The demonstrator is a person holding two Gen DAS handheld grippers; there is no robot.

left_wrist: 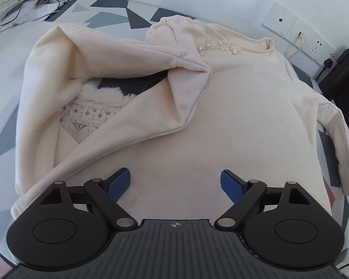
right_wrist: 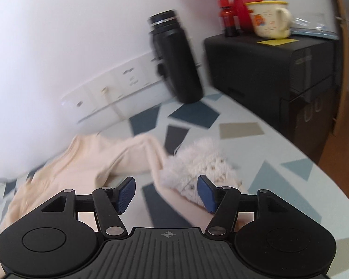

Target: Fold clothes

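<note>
Cream sweater on patterned cloth — both grippers' fingers apart, empty.

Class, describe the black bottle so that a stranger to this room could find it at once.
Start at the white wall's socket strip. The black bottle stands in front of it on the patterned tabletop, left of the black box. It alone is tall, round and screw-capped.

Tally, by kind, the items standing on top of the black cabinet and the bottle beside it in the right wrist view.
Red vase: 1
Small red-capped bottle: 1
Cream mug: 1
Yellow note: 1
Black flask beside the black cabinet: 1
Total: 5
</note>
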